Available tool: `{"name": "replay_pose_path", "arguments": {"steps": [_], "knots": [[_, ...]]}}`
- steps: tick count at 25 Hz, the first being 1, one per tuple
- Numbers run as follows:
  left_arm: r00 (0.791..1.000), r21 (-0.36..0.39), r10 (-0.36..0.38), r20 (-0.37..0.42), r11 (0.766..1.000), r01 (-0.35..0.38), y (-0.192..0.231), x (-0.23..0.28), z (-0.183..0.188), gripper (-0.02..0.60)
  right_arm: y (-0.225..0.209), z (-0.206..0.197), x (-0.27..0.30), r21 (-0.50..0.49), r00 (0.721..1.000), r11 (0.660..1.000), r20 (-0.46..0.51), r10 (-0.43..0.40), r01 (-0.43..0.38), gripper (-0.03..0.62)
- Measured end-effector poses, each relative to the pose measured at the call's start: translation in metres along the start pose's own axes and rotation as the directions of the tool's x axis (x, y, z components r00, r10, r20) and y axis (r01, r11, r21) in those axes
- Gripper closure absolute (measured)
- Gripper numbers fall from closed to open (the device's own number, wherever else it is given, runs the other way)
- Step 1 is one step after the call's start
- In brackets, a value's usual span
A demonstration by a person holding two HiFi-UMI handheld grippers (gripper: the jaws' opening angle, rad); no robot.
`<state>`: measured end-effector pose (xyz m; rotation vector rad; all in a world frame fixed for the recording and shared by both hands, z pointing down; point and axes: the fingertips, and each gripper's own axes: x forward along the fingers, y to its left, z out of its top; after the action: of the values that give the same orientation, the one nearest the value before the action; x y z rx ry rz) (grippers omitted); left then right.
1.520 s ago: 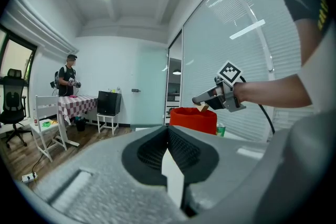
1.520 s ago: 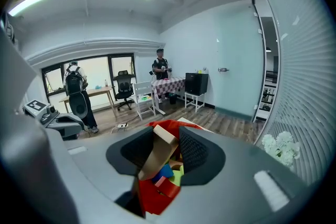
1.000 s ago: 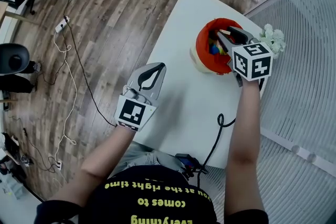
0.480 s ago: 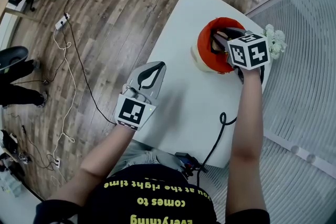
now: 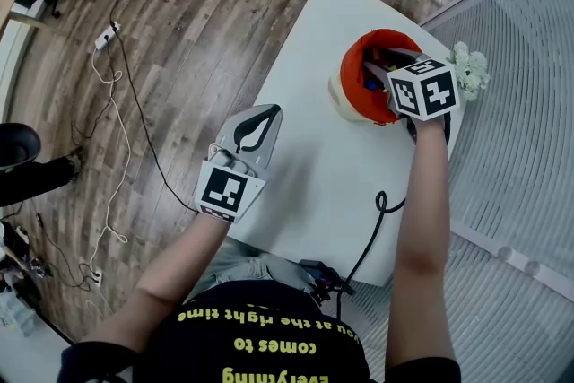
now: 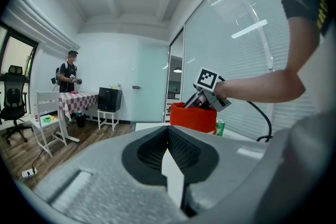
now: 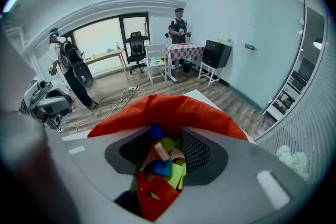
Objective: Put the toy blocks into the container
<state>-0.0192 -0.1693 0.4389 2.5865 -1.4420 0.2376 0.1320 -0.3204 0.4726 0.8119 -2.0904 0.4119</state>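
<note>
Right gripper (image 5: 384, 74) at red container (image 5: 357, 56), toy blocks (image 7: 157, 164) inside
Right fingers have just been opening wide in the container mouth, gripping nothing; the blocks lie heaped below the gap. Left gripper (image 5: 264, 115) fingers closed together, empty, over the white tabletop (image 5: 305, 58).

Left gripper (image 5: 267, 114): near level, jaws together, empty, forearm extended. Right gripper (image 5: 387, 70): pitched steeply down, jaws have just been opening, now wide apart, nothing gripped between them.
</note>
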Motion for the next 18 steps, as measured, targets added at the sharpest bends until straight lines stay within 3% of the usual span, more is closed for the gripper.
{"name": "replay_pose_path", "arguments": {"steps": [7,18], "knots": [[1.000,-0.001,0.000,0.004,1.000,0.000,0.002,-0.005,0.002,0.580,-0.005,0.002,-0.003,0.009,0.999,0.999,0.017,-0.044,0.044,0.572],[1.000,0.008,0.000,0.016,1.000,0.000,0.003,-0.012,0.008,0.580,-0.008,0.010,-0.016,0.046,0.988,0.995,0.122,-0.096,0.092,0.586]]}}
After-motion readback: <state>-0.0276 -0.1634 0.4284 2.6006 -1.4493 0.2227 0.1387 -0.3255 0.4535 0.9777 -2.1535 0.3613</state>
